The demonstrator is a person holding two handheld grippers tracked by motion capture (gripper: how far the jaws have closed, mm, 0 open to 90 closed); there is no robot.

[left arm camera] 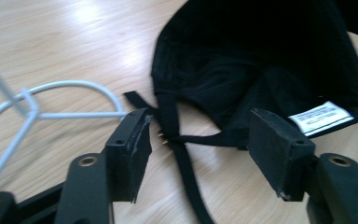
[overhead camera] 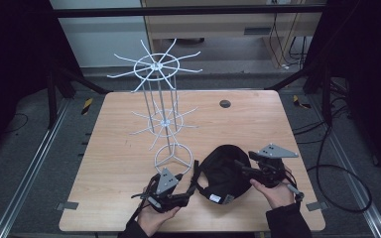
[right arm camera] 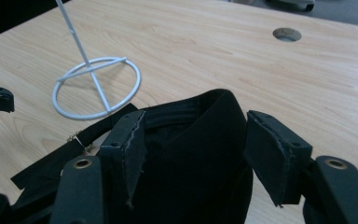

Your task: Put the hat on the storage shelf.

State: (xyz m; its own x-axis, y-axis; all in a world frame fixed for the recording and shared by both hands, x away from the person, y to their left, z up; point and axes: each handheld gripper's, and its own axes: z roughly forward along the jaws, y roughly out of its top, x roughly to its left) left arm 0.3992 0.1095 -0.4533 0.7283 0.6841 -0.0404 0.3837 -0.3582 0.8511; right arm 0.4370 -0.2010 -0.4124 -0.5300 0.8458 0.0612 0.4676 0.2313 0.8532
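A black cap (overhead camera: 223, 173) lies upside down on the wooden table (overhead camera: 119, 148), near the front edge. Its white label (left arm camera: 320, 116) shows inside, and its back strap (left arm camera: 177, 140) trails on the wood. My left gripper (overhead camera: 187, 189) is at the cap's left, open, with the strap lying between its jaws (left arm camera: 200, 123) untouched by the pads. My right gripper (overhead camera: 242, 167) reaches in from the cap's right, open. A raised fold of the cap (right arm camera: 200, 154) stands between its jaws (right arm camera: 196, 121), with a gap on the right pad's side.
A tall white wire rack (overhead camera: 161, 99) with two tiers of spoked hooks stands just behind the left gripper, its ring base (right arm camera: 95, 88) close to the cap. A round cable hole (overhead camera: 224, 103) sits far back. Black frame bars and cables surround the table.
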